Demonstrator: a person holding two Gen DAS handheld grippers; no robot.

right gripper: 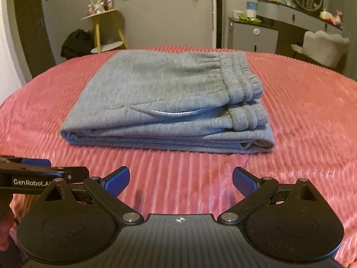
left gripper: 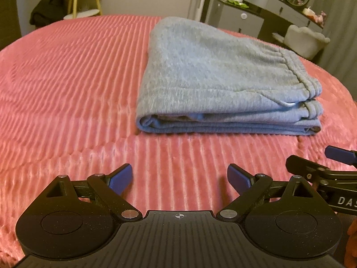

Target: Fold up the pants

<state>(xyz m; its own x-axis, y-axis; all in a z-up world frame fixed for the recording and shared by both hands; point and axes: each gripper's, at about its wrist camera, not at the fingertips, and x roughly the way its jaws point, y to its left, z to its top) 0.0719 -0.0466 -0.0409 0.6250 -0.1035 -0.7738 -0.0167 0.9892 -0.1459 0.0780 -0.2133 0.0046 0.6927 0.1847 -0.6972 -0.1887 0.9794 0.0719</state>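
The left gripper [left gripper: 179, 178] is hovering with jaws spread wide, gripping nothing; the folded grey pants [left gripper: 200, 76] are lying on the pink bedspread [left gripper: 67, 78] at one o'clock, apart from it. The right gripper [right gripper: 180, 179] is likewise gaping empty, pants at twelve o'clock

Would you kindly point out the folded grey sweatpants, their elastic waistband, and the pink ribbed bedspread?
Folded grey sweatpants [right gripper: 156, 89]: right wrist view, on the flat top layer.
Elastic waistband [right gripper: 238, 76]: right wrist view, on its gathered ridges.
Pink ribbed bedspread [left gripper: 67, 78]: left wrist view, on bare cover left of the pants.
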